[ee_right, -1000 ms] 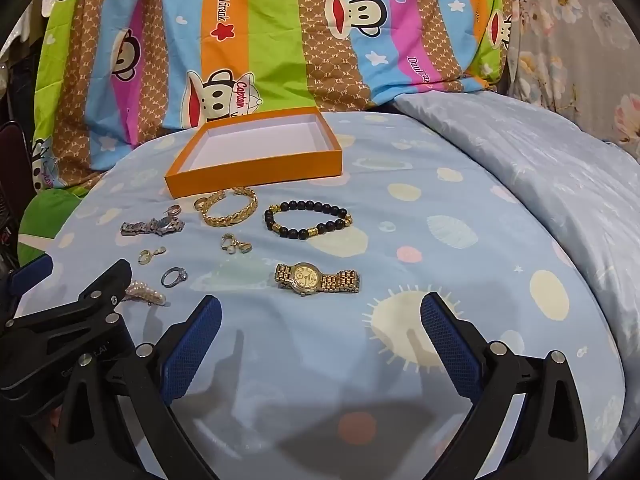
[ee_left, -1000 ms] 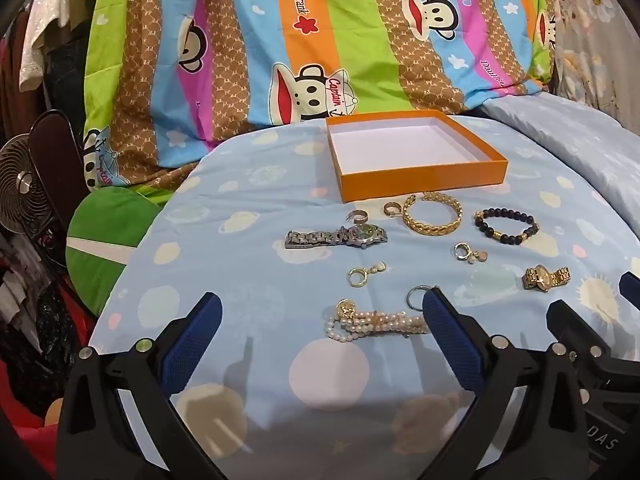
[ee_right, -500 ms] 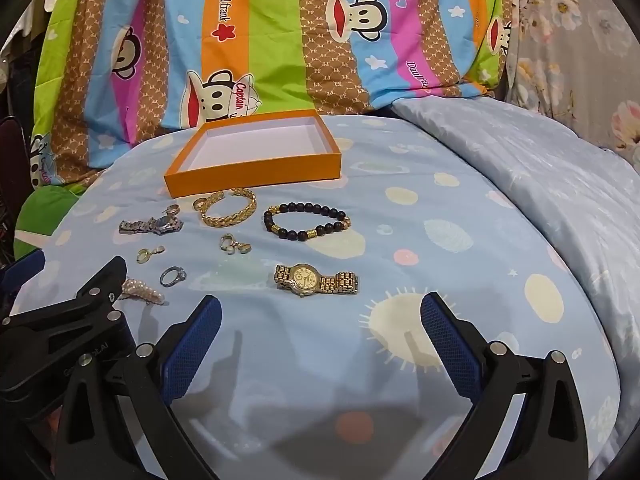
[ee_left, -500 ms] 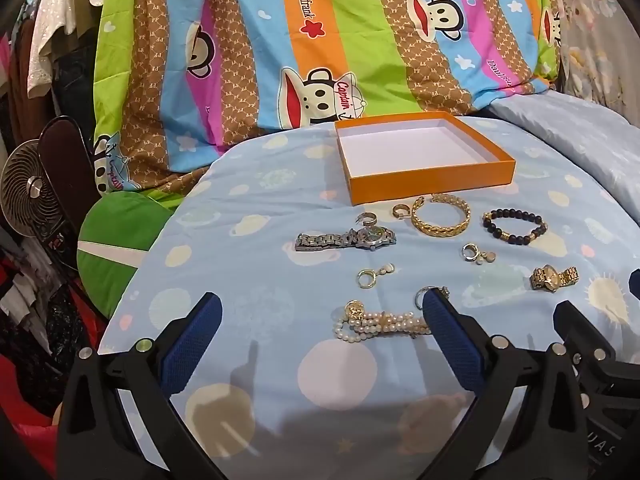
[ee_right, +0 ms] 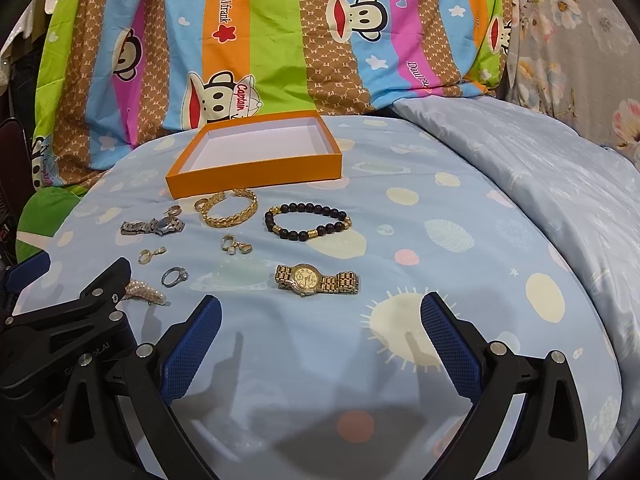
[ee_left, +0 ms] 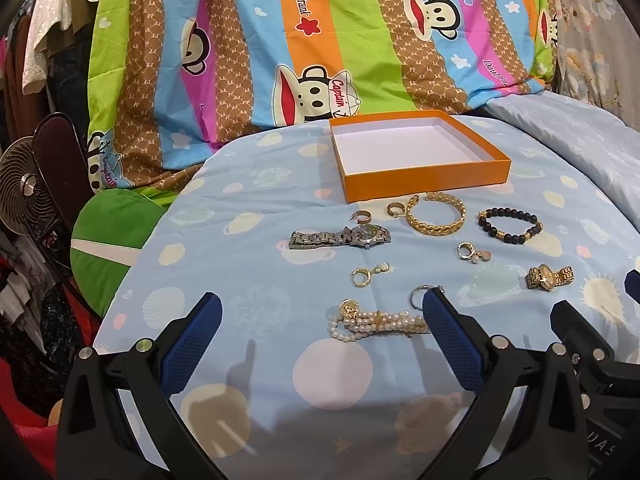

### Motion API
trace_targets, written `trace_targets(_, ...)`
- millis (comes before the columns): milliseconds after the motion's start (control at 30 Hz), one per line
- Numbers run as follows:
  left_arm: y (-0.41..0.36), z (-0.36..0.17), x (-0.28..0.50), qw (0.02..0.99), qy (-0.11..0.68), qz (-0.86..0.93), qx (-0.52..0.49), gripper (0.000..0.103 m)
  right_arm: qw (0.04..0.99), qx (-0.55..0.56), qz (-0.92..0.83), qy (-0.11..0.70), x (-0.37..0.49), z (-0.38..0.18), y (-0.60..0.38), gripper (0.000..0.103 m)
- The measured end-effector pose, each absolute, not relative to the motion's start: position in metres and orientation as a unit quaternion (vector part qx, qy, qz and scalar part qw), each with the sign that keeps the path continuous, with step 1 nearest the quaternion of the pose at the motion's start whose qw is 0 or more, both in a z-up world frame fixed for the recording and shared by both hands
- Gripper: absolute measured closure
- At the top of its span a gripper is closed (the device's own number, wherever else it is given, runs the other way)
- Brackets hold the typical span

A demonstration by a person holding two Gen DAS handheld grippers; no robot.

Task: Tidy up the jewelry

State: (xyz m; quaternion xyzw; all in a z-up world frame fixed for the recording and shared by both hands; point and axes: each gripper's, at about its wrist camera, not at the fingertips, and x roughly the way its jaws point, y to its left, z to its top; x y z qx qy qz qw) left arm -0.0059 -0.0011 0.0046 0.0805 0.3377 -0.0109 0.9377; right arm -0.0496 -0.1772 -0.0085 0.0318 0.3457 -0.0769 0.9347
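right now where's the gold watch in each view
Left wrist: the gold watch lies at far right, mid-height, near the right gripper's tip.
Right wrist: the gold watch lies centre, just ahead of the open fingers.
Shared landmark: the black bead bracelet, just beyond it in both.

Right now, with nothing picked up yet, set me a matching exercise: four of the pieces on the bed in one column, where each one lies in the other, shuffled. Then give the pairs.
Things
1. gold chain bracelet
2. pearl bracelet
3. gold watch
4. black bead bracelet

Places
A. nearest the open right tongs, ahead of them
B. just in front of the orange box
C. partly behind a finger of the open left tongs
D. right of the gold chain bracelet, beyond the gold watch

Pairs: 1-B, 2-C, 3-A, 4-D
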Motion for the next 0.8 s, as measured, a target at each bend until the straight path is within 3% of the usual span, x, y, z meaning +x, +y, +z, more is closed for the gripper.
trace_targets(800,-0.0045,0.002,-0.0063,0.937,0.34,-0.016,0.076,0.005,0.935,0.033,-0.076,0.346,-0.0497,-0.0082,-0.1774,0.005)
